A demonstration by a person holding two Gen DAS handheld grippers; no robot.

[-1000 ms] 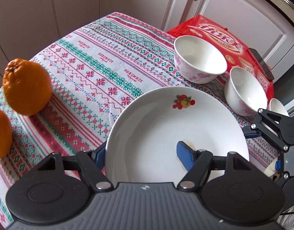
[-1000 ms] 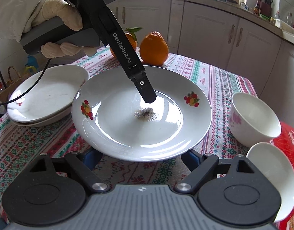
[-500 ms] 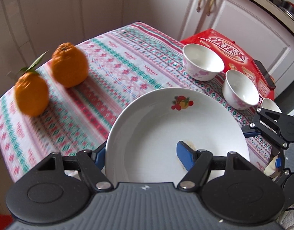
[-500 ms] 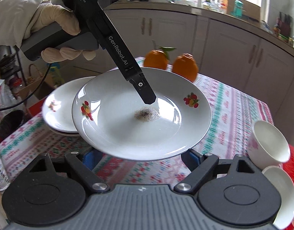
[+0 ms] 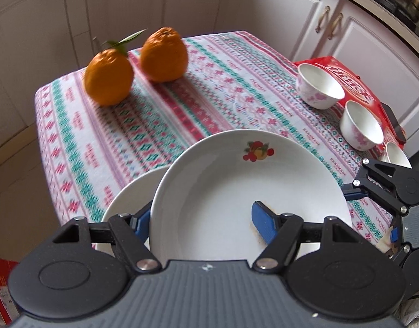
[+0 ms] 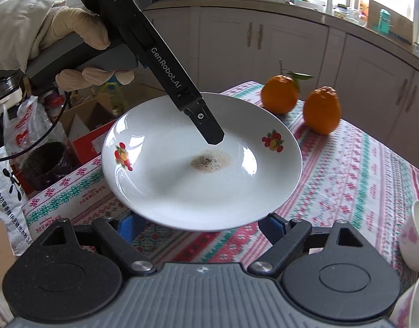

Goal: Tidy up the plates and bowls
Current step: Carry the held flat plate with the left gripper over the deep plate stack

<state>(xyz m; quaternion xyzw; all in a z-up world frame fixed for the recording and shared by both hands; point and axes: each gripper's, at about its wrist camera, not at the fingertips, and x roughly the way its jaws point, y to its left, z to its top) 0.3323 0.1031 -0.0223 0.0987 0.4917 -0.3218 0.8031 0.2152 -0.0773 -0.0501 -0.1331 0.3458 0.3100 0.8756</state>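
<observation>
Gripping a white plate [image 5: 236, 191] by its rim, the left gripper [image 5: 201, 221] has one blue pad on the upper face and the other beneath the rim. The plate is held above the patterned tablecloth [image 5: 155, 114]; it bears fruit decals and a brownish speckled residue [image 6: 211, 161] at its centre. In the left wrist view, a second plate [image 5: 127, 199] shows partly under the held one, at its left edge; whether the two touch cannot be determined.

The right gripper [image 6: 201, 224] sits at the near edge of the same plate with its fingers spread wide. Its blue pads lie below the rim; contact with the plate is not clear from this angle.

A gloved hand [image 6: 81, 49] holds the left gripper's handle.

Two oranges [image 5: 135, 65] stand close together at the far end of the table, one with a leaf attached. Two small floral bowls [image 5: 338, 106] rest on the right side near a red packet [image 5: 343, 71]; a third bowl [image 5: 396, 155] is partly hidden behind the right gripper's linkage.
</observation>
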